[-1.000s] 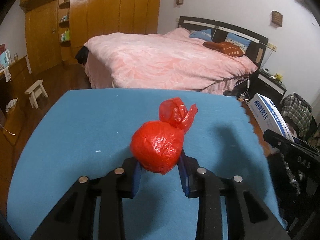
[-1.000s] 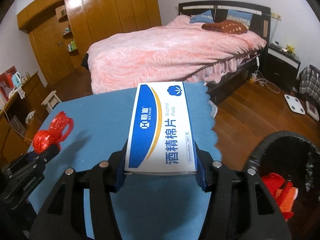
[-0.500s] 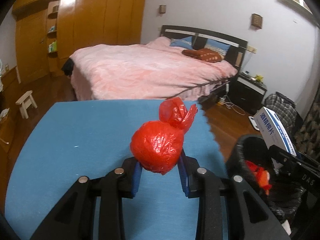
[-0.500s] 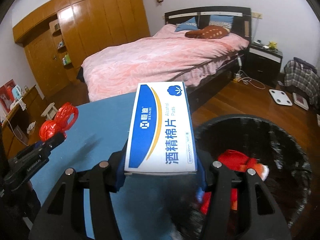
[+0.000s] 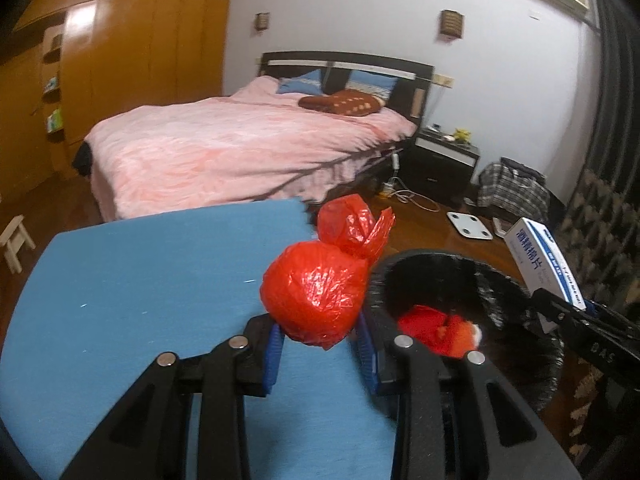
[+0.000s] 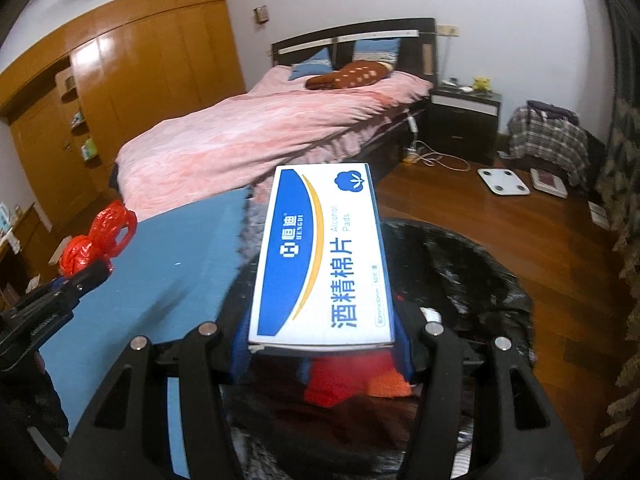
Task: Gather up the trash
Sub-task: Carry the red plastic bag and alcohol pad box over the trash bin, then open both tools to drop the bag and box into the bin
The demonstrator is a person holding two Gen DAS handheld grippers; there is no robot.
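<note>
My left gripper is shut on a knotted red plastic bag, held over the right edge of the blue table, beside the black bin. My right gripper is shut on a white and blue alcohol pads box, which hangs above the bin. Red trash lies inside the bin. In the right wrist view the left gripper with the red bag shows at the left. The box appears at the right in the left wrist view.
A bed with a pink cover stands behind the table. A dark nightstand, a white scale on the wooden floor and a plaid bag lie to the right. A small white stool stands at the left.
Both grippers have swung to the right with their loads. The bin has come into view under the box, and the red bag now sits at the table's right edge.
</note>
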